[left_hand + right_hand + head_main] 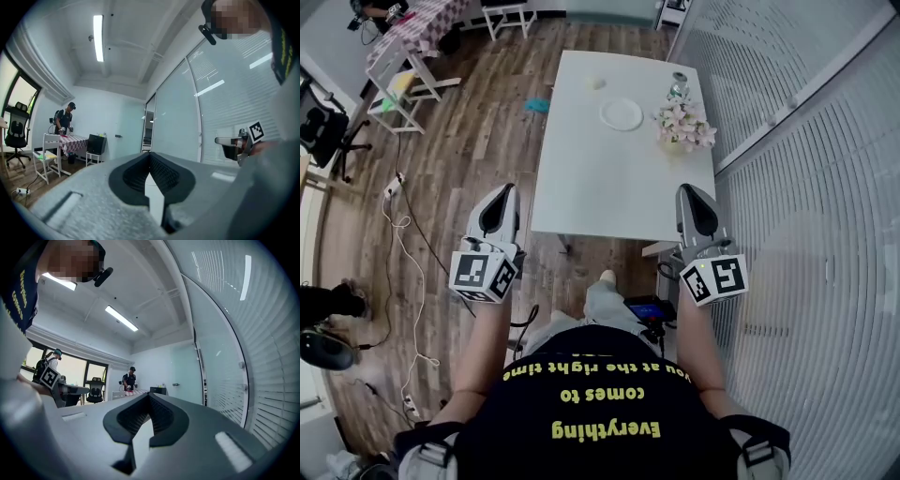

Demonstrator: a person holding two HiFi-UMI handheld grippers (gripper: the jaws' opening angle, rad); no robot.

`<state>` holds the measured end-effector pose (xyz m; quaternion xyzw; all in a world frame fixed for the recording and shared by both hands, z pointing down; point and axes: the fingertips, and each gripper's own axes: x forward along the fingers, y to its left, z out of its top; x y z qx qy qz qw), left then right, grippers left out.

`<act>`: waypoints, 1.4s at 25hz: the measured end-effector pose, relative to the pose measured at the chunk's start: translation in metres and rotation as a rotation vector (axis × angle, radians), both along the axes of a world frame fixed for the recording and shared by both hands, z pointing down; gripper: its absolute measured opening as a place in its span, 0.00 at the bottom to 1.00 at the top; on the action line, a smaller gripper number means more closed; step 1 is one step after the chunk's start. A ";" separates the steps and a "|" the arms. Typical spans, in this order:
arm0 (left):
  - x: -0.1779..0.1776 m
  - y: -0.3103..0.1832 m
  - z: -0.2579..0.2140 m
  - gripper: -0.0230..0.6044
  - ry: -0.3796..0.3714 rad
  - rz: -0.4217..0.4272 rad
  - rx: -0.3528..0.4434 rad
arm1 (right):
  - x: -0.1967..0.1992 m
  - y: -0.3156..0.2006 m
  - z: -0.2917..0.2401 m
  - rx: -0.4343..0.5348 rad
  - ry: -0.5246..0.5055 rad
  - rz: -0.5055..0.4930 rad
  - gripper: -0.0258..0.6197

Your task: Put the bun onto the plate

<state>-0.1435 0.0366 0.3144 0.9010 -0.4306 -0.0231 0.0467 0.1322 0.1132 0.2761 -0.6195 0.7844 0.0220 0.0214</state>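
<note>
on table (586, 183), plate (622, 114) (well off edges)

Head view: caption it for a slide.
Left gripper and right gripper, shut and empty, near the white table; bun apart from the empty plate.

The bun (598, 82) at the far end of the table (581, 187) is a pale speck, too small to show its shape. A small jar-like thing (679, 84) stands partly hidden behind the flowers (684, 127). The left edge of the head view cuts off a black office chair (321, 131), and the shirt (591, 412) covers most of the person's legs.
</note>
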 end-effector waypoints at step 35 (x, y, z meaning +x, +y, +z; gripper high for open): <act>0.090 -0.100 -0.025 0.04 -0.003 -0.124 0.043 | 0.089 -0.128 -0.012 0.025 -0.038 -0.118 0.05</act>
